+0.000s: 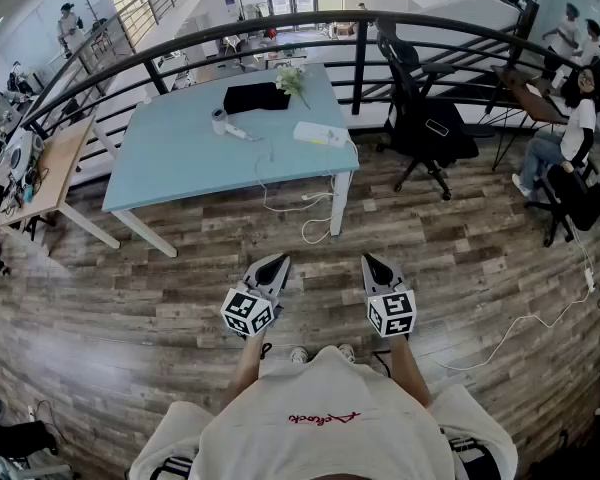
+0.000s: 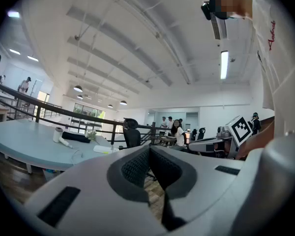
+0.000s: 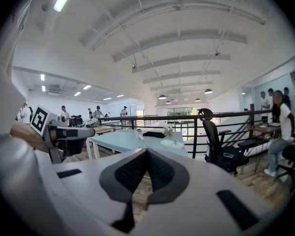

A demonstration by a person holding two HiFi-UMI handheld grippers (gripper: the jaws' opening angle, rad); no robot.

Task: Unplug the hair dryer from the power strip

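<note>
While left gripper [image 1: 276,261] and right gripper [image 1: 372,261] show jaws closed, empty, the hair dryer [image 1: 230,126] seems best freed by its stiff plug (not the limp cord [image 1: 261,168]) at the power strip [image 1: 320,133].

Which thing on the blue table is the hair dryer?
Find the light blue table by the black railing. Near its middle, left of the flat white power strip, lies the hair dryer. It alone is a white tube with a handle.

Hair dryer [image 1: 230,126], power strip [image 1: 321,134] on blue table [image 1: 180,168]; left gripper [image 1: 278,262], right gripper [image 1: 371,262] over floor [image 1: 130,298].
</note>
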